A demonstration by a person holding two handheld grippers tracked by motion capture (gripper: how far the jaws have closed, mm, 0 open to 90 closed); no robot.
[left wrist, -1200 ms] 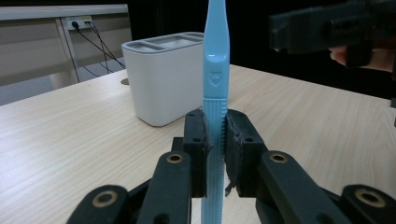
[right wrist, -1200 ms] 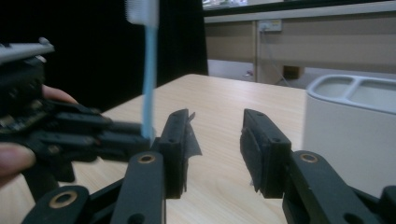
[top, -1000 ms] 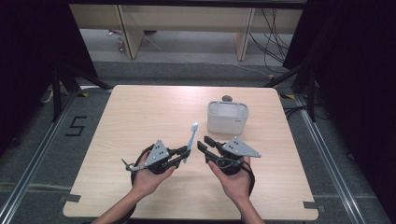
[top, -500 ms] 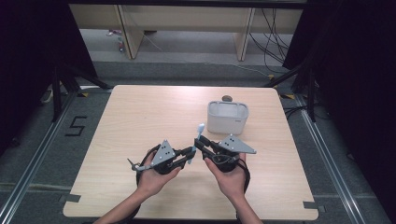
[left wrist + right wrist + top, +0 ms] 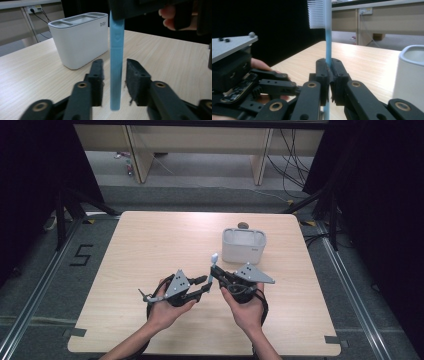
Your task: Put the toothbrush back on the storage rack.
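A light-blue toothbrush [image 5: 212, 266] stands upright between the two grippers near the table's front middle, its white bristles on top. My right gripper [image 5: 329, 72] is shut on its handle [image 5: 327, 32], its jaws having just closed. My left gripper [image 5: 114, 80] has just been opening; the handle [image 5: 116, 62] hangs between its pads with a gap on each side. In the high view the left gripper [image 5: 202, 282] points right toward the right gripper [image 5: 216, 271]. A white toothbrush holder [image 5: 243, 246] stands behind them.
The holder [image 5: 80, 40] has several slots in its grey top and stands upright on the wooden table [image 5: 150, 245]. Beyond the table's far edge lie a floor with cables and wooden furniture legs. Dark curtains flank both sides.
The toothbrush was in the left gripper, tilted to the right. The right gripper has swung in and closed on it, the left jaws have parted, and the brush now stands upright.
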